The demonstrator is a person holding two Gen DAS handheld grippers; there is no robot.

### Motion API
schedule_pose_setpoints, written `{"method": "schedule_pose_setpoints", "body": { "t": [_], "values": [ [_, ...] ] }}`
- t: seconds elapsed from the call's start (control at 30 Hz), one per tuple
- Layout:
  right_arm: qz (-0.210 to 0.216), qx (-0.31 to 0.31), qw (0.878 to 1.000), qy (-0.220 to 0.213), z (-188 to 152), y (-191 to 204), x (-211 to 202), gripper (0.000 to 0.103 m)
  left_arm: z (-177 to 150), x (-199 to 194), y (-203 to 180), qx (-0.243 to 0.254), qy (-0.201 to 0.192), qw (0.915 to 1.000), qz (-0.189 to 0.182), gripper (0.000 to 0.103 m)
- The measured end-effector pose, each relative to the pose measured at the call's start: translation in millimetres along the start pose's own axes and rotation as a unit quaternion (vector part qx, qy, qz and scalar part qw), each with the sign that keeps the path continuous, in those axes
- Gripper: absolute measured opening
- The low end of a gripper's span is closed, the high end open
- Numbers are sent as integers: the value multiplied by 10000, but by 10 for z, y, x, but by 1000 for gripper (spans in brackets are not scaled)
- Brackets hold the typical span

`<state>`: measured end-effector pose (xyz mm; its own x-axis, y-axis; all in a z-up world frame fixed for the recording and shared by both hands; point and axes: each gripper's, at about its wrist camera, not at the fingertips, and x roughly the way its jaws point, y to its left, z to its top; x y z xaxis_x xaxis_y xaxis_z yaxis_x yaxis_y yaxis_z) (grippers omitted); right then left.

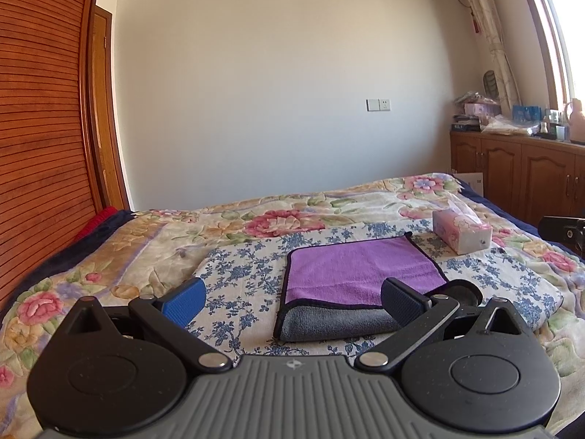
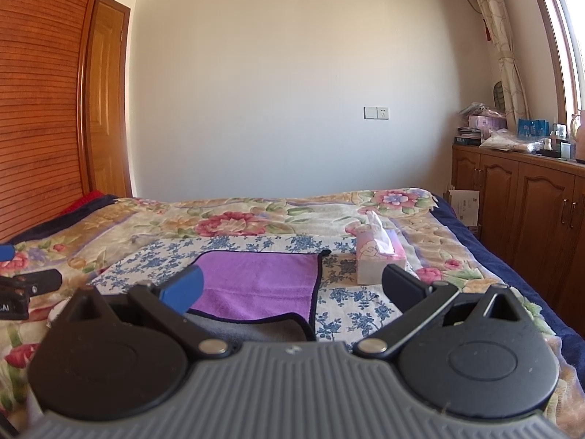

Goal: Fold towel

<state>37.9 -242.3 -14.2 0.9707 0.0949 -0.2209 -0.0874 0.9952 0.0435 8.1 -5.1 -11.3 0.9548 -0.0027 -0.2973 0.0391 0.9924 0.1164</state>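
A purple towel with a grey underside and dark trim lies folded on a blue-flowered cloth on the bed. Its grey lower layer sticks out at the near edge. It also shows in the right wrist view. My left gripper is open and empty, held above the near edge of the towel. My right gripper is open and empty, above the towel's near right corner. Part of the left gripper shows at the left edge of the right wrist view.
A tissue box stands on the bed just right of the towel, also in the right wrist view. A floral quilt covers the bed. Wooden cabinets stand at the right, a wooden wardrobe at the left.
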Motion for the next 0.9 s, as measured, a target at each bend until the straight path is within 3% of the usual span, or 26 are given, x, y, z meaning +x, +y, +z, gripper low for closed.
{"method": "schedule_pose_setpoints", "body": {
  "t": [0.47,0.9],
  "values": [
    [-9,55,9997,245,-10,-12,215,103,-15,279,-32,88,451,9989,-87,103],
    [16,442,9977,509,-32,-121,395,103,-27,491,-56,252,585,9979,-131,103]
  ]
}}
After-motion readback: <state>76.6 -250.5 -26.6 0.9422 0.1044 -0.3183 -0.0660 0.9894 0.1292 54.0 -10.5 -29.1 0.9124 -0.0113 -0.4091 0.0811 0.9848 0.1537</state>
